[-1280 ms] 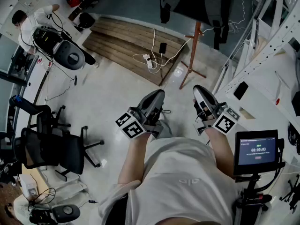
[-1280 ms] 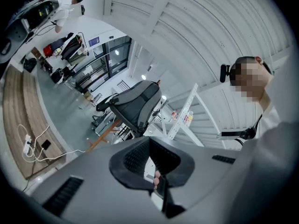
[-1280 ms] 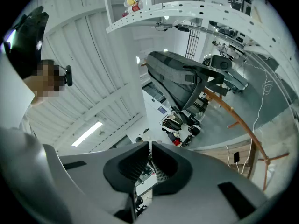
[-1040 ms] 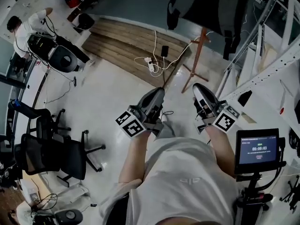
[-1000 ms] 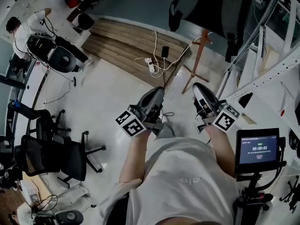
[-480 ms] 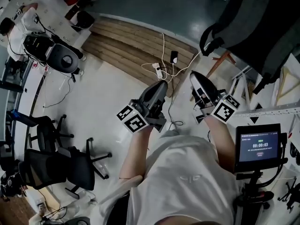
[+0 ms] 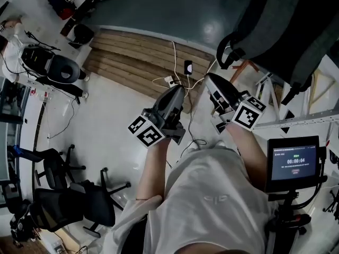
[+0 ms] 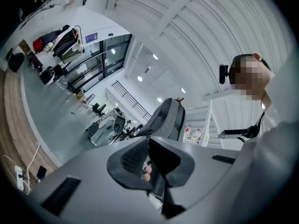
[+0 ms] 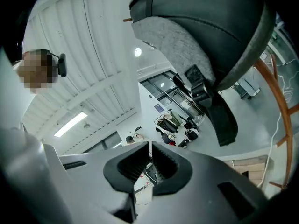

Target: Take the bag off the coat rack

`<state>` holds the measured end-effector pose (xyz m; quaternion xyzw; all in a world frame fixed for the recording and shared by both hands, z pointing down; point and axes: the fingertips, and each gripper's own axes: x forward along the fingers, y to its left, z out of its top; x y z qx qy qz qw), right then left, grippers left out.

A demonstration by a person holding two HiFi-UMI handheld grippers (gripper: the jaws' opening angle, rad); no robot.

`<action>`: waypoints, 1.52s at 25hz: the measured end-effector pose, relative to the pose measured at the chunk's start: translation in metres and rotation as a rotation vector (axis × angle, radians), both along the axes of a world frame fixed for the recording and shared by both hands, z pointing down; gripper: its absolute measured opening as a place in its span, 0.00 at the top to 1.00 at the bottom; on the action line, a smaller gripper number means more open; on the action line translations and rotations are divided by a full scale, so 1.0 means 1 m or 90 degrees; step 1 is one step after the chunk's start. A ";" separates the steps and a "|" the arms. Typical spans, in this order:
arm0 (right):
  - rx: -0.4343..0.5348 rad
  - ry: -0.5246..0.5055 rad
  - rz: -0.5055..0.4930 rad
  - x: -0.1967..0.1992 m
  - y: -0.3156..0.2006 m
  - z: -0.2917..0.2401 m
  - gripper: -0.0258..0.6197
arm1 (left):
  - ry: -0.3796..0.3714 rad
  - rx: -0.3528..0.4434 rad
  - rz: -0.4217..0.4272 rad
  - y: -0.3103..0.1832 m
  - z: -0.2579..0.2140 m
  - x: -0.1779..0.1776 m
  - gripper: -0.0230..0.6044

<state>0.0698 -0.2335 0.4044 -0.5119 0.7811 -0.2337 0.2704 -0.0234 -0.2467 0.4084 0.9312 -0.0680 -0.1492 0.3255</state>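
A grey and black backpack [image 7: 286,20] hangs at the upper right of the head view, a strap loop [image 7: 228,54] dangling from it. Under it shows a brown wooden leg of the coat rack [image 7: 244,67]. My right gripper [image 7: 211,79] is shut and empty, just below-left of that strap. My left gripper [image 7: 178,90] is shut and empty too, further left over the floor. In the right gripper view the backpack [image 9: 205,27] looms close above the shut gripper [image 9: 149,166], with the rack's pole [image 9: 276,94] at right. In the left gripper view the backpack [image 8: 169,119] hangs further off beyond the shut gripper [image 8: 148,166].
A wooden platform [image 7: 135,49] lies ahead with a power strip and cables [image 7: 172,81]. White shelving rails [image 7: 310,118] and a small screen on a stand [image 7: 294,162] stand at right. Office chairs [image 7: 79,200] are at lower left, a person [image 7: 11,36] at far left.
The backpack has grown larger and come nearer at the upper right. Both grippers have moved up and forward toward it. Their jaws stay shut.
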 end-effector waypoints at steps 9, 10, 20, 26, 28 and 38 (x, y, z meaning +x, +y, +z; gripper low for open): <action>0.042 0.008 -0.014 -0.002 0.030 -0.063 0.94 | 0.022 0.055 0.008 0.016 -0.053 0.008 0.95; 0.058 0.009 -0.016 0.002 0.032 -0.072 0.94 | 0.023 0.069 0.004 0.013 -0.056 0.014 0.95; 0.231 0.104 0.070 0.093 0.076 -0.191 0.94 | 0.069 0.240 0.059 -0.016 -0.135 0.105 0.93; 0.271 0.198 0.278 0.184 0.151 -0.211 0.85 | 0.051 0.343 0.076 -0.027 -0.149 0.165 0.77; 0.265 0.228 0.354 0.216 0.182 -0.194 0.84 | 0.039 0.370 0.088 -0.024 -0.137 0.186 0.69; 0.089 0.281 0.436 0.290 0.188 -0.119 0.34 | 0.040 0.317 0.230 -0.029 -0.129 0.251 0.50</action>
